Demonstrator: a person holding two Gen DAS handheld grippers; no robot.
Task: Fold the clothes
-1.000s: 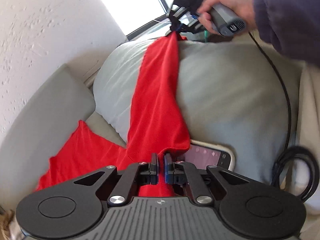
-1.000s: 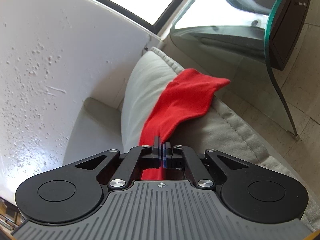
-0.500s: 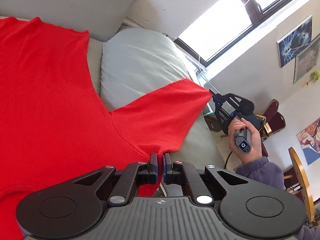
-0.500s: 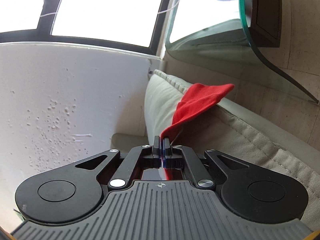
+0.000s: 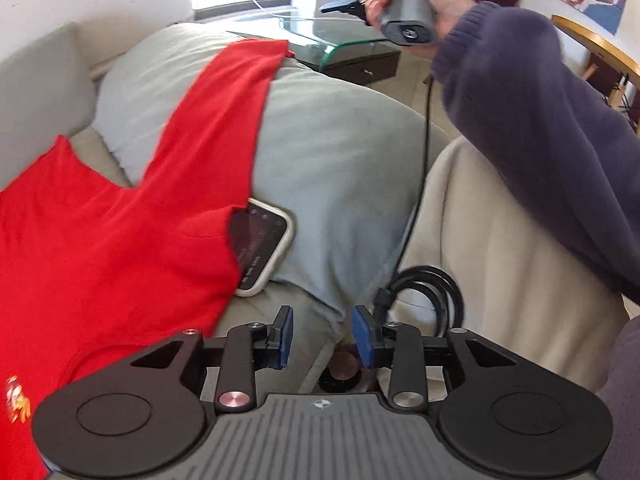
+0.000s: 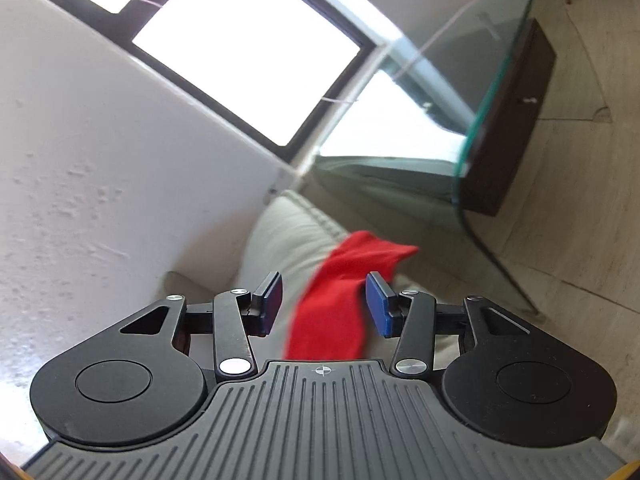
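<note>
Both hand-held grippers, left (image 5: 322,336) and right (image 6: 323,305), have released the red shirt (image 5: 120,240); jaws opening, empty. Sleeve (image 6: 344,284) lies draped over the cushion (image 5: 340,152).

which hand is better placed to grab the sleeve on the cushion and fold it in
Right, probably. The right tongs are opening with the red sleeve just beyond them on the cushion, unpinched. The left tongs, also opening, sit empty beside the shirt body, far from that sleeve.
</note>
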